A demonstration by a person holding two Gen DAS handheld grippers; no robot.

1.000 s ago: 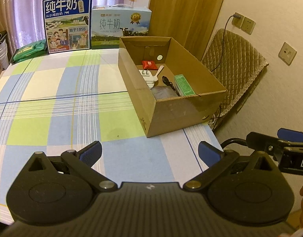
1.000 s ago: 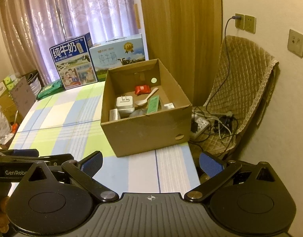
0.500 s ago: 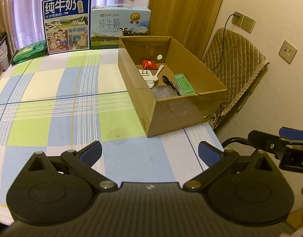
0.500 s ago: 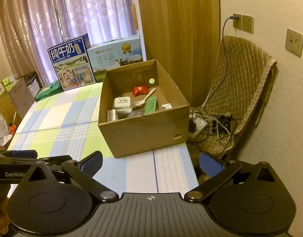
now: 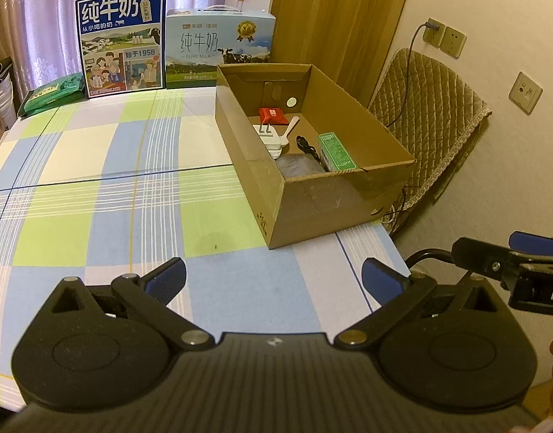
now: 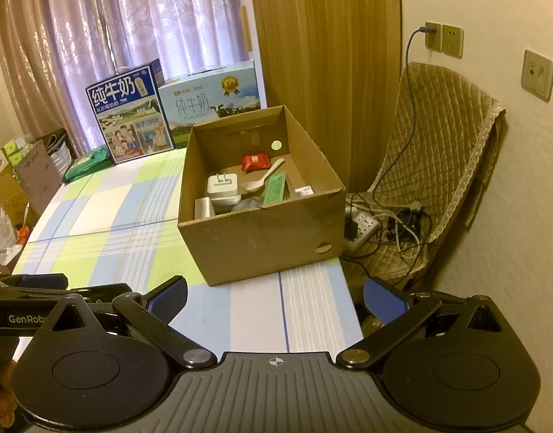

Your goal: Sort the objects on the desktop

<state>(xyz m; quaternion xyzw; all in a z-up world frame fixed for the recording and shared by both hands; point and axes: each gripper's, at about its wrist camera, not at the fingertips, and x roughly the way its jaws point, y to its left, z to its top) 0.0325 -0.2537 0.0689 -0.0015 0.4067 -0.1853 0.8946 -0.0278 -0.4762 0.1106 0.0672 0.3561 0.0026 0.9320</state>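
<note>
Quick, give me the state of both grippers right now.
Left gripper: open, holding nothing, above the tablecloth.
Right gripper: open, holding nothing, in front of the cardboard box.

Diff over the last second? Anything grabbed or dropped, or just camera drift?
Only drift. In the right wrist view the cardboard box sits slightly higher and more to the left than a second ago, so the right tongs shifted a little. The left view hardly changes. Nothing was taken or let go: both the right and the left tongs stay open and empty, and the box contents are unchanged.
</note>
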